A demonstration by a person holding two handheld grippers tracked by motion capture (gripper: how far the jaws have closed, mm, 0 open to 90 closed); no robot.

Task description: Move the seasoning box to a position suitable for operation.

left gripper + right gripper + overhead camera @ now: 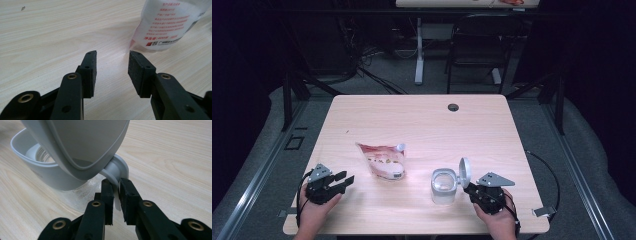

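jar: clear plastic jar (444,187) at worktop (422,120) 5 o'clock, hinged white lid (465,172) flipped up, contents cannot tell | pouch: printed refill pouch (383,161) lying at 7 o'clock, well apart | right hand-held gripper (115,185): narrow, pinching the jar's white handle (117,173) | left hand-held gripper (112,63): wide, nothing between, pouch just beyond

Beyond my light wooden table (412,120), with a small dark round hole (453,107) near its far edge, stands a black folding chair (477,47).
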